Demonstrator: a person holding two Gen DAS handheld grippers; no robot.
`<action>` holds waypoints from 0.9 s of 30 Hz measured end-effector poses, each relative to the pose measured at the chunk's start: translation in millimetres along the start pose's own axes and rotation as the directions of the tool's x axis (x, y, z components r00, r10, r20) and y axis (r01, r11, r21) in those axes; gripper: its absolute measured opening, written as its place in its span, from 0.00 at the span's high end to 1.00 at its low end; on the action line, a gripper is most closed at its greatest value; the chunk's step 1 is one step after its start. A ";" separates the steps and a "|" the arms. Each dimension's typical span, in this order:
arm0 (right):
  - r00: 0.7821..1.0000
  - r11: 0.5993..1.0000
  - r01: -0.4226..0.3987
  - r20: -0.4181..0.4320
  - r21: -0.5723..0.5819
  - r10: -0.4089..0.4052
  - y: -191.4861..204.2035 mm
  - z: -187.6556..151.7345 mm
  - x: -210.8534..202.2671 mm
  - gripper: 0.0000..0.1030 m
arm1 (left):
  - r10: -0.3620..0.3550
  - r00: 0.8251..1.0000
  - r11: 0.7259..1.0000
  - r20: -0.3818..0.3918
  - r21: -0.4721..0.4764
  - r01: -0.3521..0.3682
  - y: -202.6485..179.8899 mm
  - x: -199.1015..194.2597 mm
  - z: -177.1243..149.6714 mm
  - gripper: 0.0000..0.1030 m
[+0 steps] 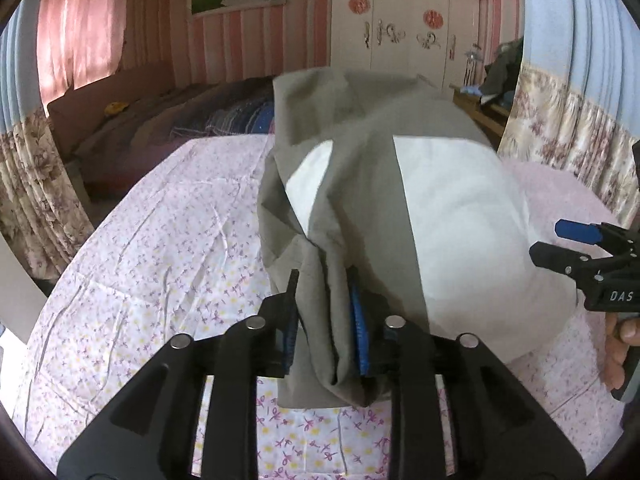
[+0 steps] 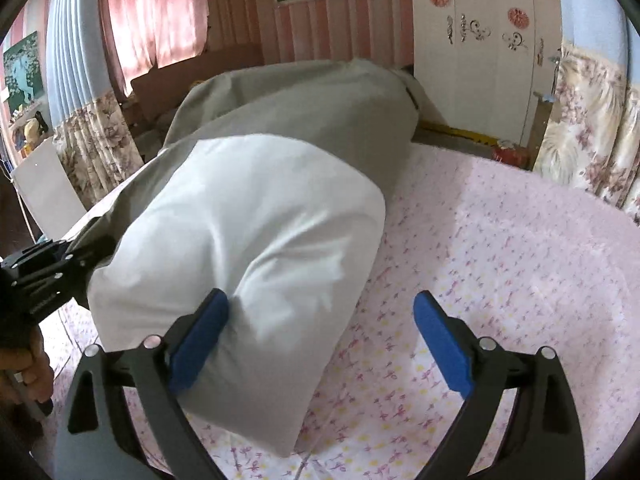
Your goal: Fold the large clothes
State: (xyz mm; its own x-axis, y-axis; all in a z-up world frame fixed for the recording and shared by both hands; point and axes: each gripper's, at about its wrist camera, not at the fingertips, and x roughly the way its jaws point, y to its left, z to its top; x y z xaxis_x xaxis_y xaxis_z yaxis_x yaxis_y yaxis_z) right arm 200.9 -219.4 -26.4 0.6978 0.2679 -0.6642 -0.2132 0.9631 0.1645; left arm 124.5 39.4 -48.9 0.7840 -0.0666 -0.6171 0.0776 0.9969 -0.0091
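- The left gripper (image 1: 324, 320) pinches a bunched fold of the grey garment (image 1: 360, 152) between its blue pads, with cloth hanging out below the jaws.
- The right gripper (image 2: 320, 344) stands spread wide; its left pad touches the garment's white lining (image 2: 248, 240), while the other finger is over bare sheet, so it grips nothing.
- The garment is lifted and billowing over the middle of the bed (image 2: 520, 260), its far end trailing toward the bed's far edge.
- To do this fold well, I'd judge the right gripper should catch the matching corner before the cloth is lowered, so both edges land level and no air stays trapped under the white panel.
- The left wrist view shows the pinch and the right gripper off at its right edge; the right wrist view hides that pinch behind the white bulge, but shows the empty jaws and the bare sheet toward the bed's right edge.
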 end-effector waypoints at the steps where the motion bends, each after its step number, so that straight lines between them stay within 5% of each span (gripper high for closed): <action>1: 1.000 1.000 0.007 0.004 0.003 -0.007 -0.4 3.7 -3.7 0.08 | 0.008 1.000 1.000 0.003 -0.006 -0.008 0.5 -3.5 2.6 0.66; 6: 0.997 1.000 0.019 0.081 0.015 -0.020 -5.9 28.1 -29.5 0.08 | 0.046 0.997 0.998 0.058 -0.051 -0.043 14.3 -43.8 42.5 0.32; 12: 0.985 0.992 0.082 0.143 0.093 -0.095 -21.2 86.9 -30.9 0.08 | 0.053 0.985 0.998 0.164 -0.023 -0.050 2.9 -68.5 126.9 0.16; 18: 0.983 0.977 0.103 0.131 0.188 -0.129 -27.5 136.2 4.7 0.08 | 0.081 0.995 0.996 0.053 -0.046 -0.079 -19.2 25.7 175.6 0.16; 27: 0.977 0.937 0.200 0.010 0.287 -0.212 -36.0 152.3 95.8 0.08 | 0.193 0.973 0.976 -0.128 -0.074 -0.204 -3.9 154.2 169.2 0.15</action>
State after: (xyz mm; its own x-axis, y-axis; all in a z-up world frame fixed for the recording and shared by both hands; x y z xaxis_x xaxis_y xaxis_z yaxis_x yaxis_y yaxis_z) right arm 379.6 -224.3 15.1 0.7343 0.0581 -0.6763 0.1362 0.9635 0.2306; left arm 349.2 18.3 -10.9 0.6987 0.1328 -0.7030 -0.1296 0.9899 0.0583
